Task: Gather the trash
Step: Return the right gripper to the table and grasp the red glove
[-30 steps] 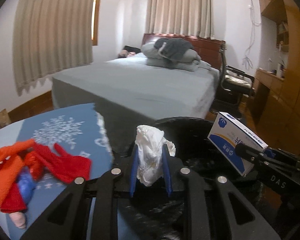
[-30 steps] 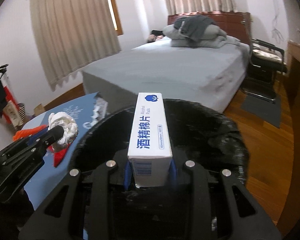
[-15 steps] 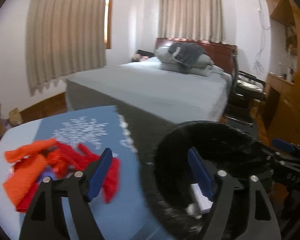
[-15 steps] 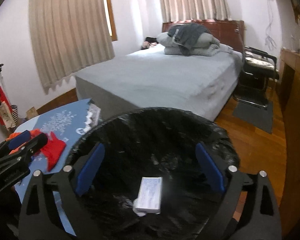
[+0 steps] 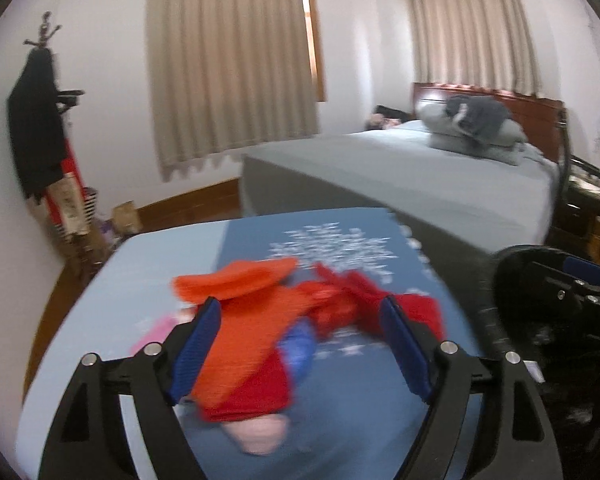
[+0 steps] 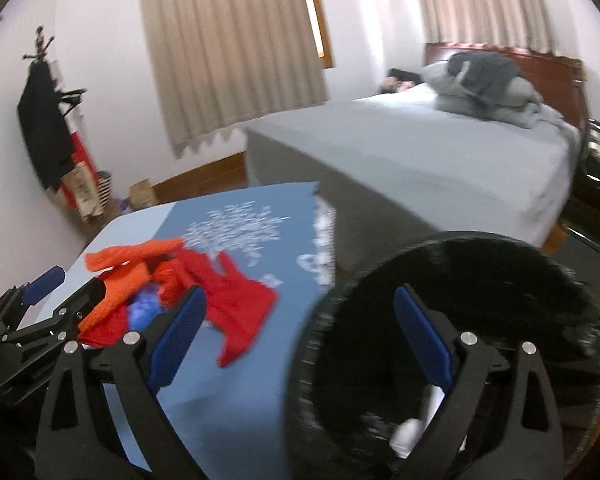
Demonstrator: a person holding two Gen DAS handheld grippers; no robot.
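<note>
A black-lined trash bin (image 6: 480, 280) stands right of the table, with white trash (image 6: 410, 432) lying inside it. In the left wrist view the bin (image 5: 512, 300) shows at the right edge. My right gripper (image 6: 300, 296) is open and empty, straddling the bin's left rim and the table edge. My left gripper (image 5: 300, 308) is open and empty over a pile of red and orange cloth (image 5: 260, 332) on the blue snowflake tablecloth (image 5: 340, 244). The same pile (image 6: 220, 292) and the left gripper (image 6: 60, 292) appear at the left of the right wrist view.
A grey bed (image 5: 440, 176) with folded bedding stands beyond the table. A coat rack (image 5: 40, 128) with dark clothes and a cardboard box (image 5: 126, 216) are by the left wall. A dark chair (image 6: 596, 160) stands right of the bed.
Both grippers opened: the left let go of a white tissue wad and the right of a white-and-blue box, which now lie in the bin. Both then swung left toward the table.
</note>
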